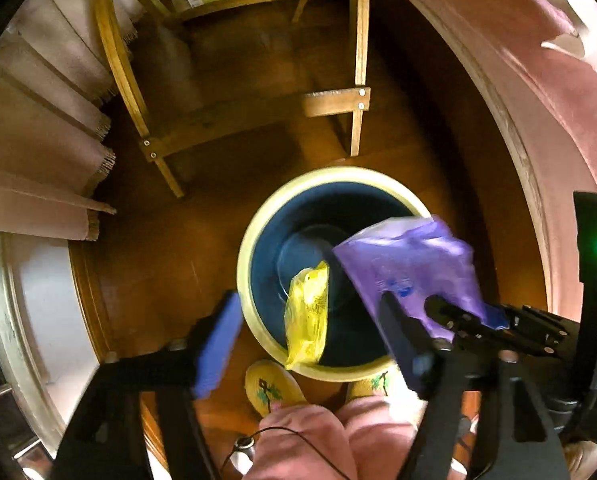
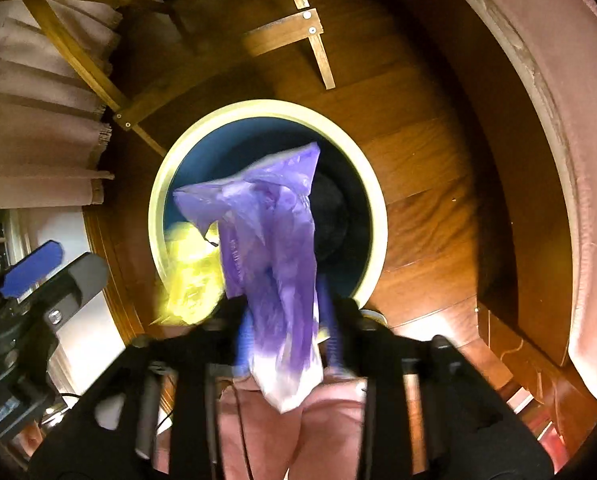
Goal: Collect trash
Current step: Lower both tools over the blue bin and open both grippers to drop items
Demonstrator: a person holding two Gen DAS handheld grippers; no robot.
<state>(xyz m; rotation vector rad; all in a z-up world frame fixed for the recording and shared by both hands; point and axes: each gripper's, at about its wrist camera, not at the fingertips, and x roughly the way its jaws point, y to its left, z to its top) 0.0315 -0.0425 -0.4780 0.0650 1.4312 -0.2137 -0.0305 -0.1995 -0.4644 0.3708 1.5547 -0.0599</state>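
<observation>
Over the round bin (image 2: 378,216) on the wood floor (image 2: 430,148): two plastic bags.

Right gripper (image 2: 288,340): fingers closed on purple bag (image 2: 274,232), which hangs above the bin's dark blue interior. Left gripper (image 1: 310,344): jaws spread wide, holding nothing. Yellow bag (image 1: 308,312): draped over the bin's near rim, between the left gripper's fingers in the left wrist view. Wooden chair (image 1: 234,120) stands beyond the bin.

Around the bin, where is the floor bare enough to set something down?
Bare wood floor lies right of the bin, up to the pink sofa edge, and left of it. Behind the bin the wooden chair legs crowd in; in front stand slippered feet.
</observation>
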